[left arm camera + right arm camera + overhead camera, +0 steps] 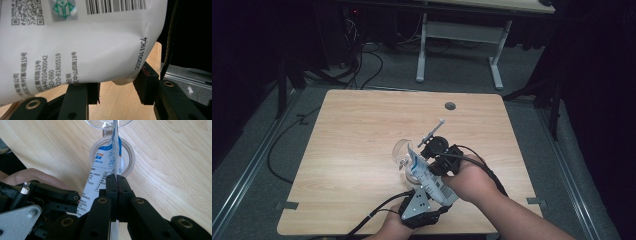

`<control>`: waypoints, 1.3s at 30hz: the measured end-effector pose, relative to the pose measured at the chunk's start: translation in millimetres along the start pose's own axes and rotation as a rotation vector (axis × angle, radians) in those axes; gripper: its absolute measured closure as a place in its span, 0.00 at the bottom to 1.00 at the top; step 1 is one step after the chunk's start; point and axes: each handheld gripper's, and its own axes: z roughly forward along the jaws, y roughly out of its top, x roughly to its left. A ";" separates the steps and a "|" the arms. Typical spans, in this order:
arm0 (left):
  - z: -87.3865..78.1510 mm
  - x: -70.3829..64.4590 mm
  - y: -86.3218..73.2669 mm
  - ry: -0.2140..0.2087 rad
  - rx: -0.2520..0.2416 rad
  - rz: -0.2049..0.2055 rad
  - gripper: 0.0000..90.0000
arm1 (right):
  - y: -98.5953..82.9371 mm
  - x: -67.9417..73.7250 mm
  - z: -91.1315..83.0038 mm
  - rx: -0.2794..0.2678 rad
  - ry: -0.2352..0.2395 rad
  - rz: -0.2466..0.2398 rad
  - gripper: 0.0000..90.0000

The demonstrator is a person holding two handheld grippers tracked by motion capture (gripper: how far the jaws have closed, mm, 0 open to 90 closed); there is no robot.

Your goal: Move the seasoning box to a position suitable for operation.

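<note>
Both grippers held a white pouch (428, 176) tilted over a clear glass (402, 151) on the table (352, 130). The right gripper (116, 185) pinched its edge; the left gripper (116, 87) clasped its bottom. Pouring seemed under way; next, the pouch likely needed more tilt.

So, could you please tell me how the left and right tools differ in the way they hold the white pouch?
The left tool takes the white pouch at its lower, near end; the right tool takes it higher up.

The left tool's jaws stand apart around the pouch's full body, while the right tool's jaws press together on a thin flat edge.

Both are shut on the pouch, above the clear glass.
</note>
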 end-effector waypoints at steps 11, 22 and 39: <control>-1.8 2.0 -1.7 0.008 0.002 0.005 0.67 | -0.3 -0.3 -2.0 -0.004 0.002 0.003 1.00; -4.2 3.7 -5.0 0.016 0.005 0.007 0.66 | -1.5 -0.9 -4.8 -0.005 0.002 0.007 1.00; -6.1 9.3 -15.6 0.033 0.020 0.006 0.65 | -4.7 -1.4 -7.2 -0.005 0.003 0.009 1.00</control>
